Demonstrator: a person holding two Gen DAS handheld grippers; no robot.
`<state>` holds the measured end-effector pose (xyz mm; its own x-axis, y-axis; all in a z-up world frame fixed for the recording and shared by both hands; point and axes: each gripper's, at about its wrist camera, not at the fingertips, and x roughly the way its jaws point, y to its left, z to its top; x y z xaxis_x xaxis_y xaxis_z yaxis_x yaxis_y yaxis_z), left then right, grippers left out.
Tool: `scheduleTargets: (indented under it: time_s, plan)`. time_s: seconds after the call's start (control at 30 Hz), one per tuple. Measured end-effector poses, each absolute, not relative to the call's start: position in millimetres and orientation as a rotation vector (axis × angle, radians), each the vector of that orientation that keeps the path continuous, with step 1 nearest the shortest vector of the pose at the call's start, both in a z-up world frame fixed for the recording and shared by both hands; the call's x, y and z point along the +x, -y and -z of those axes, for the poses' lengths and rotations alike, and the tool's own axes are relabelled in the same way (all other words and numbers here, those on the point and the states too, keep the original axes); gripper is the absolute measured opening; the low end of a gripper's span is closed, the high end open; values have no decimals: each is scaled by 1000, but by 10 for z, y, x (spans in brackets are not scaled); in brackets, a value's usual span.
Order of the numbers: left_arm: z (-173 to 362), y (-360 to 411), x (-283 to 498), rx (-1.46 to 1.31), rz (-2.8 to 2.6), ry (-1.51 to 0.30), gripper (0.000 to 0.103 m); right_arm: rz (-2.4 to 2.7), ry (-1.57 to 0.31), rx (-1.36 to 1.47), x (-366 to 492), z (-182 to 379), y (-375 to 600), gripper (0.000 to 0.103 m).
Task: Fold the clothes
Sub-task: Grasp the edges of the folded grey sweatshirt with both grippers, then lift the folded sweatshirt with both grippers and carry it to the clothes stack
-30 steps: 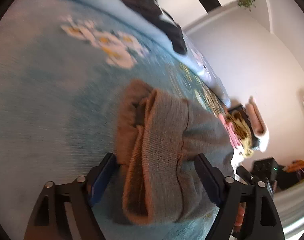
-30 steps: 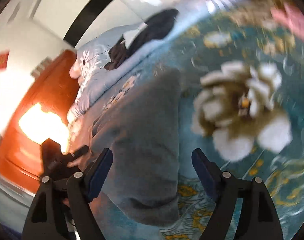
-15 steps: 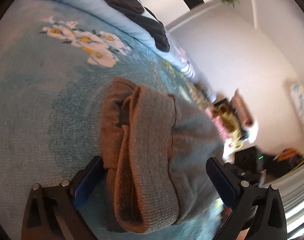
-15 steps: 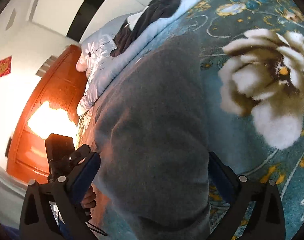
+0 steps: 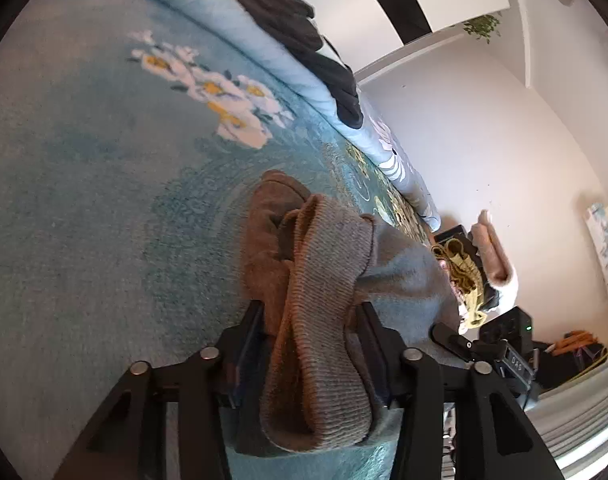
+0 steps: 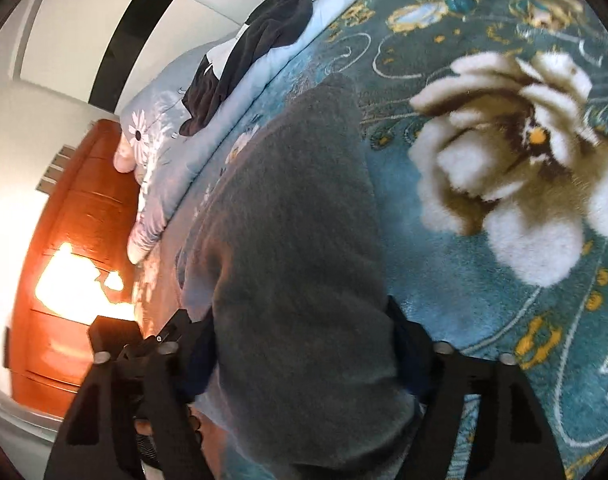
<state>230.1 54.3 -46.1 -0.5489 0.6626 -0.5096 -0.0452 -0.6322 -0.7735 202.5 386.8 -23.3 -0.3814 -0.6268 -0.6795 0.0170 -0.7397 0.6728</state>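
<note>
A grey knit sweater [image 5: 328,264] lies folded on a teal flowered blanket [image 5: 103,220]. Its ribbed hem is bunched between the fingers of my left gripper [image 5: 312,312], whose jaws are closing and squeeze the fabric from both sides. In the right wrist view the same sweater [image 6: 291,200] stretches away as a long grey band. My right gripper [image 6: 299,320] straddles its near end, jaws closing, and the cloth fills the gap and touches both fingers [image 6: 404,344]. The fingertips of both grippers are partly buried in the fabric.
A dark garment [image 5: 304,40] lies on a pale blue quilt [image 6: 223,112] along the blanket's far edge. A wooden headboard [image 6: 75,220] stands at the left of the right wrist view. A heap of yellow and pink clothes [image 5: 464,272] lies beyond the sweater.
Both grippers' jaws stood wide around the sweater and have now drawn in onto it. The ribbed hem is pinched narrower in the left gripper. The right gripper has slid closer over the cloth.
</note>
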Motion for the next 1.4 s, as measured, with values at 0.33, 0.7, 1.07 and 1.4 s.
scheduleTargets:
  time_s: [0.33, 0.7, 1.07, 1.4]
  plan:
    - [-42, -712, 2765, -1064, -2352, 828, 39, 2142, 808, 1348, 2298, -33, -3882, 55]
    - [-734, -1095, 2873, -903, -2391, 746, 39, 2124, 745, 1217, 2358, -600, -4231, 54]
    - [-1715, -1919, 2406, -681, -2250, 600, 39, 2302, 676, 996, 2253, -1805, -5027, 53]
    - [-2536, -3634, 1467, -581, -2023, 539, 39, 2531, 637, 961, 1892, -2752, -6604, 52]
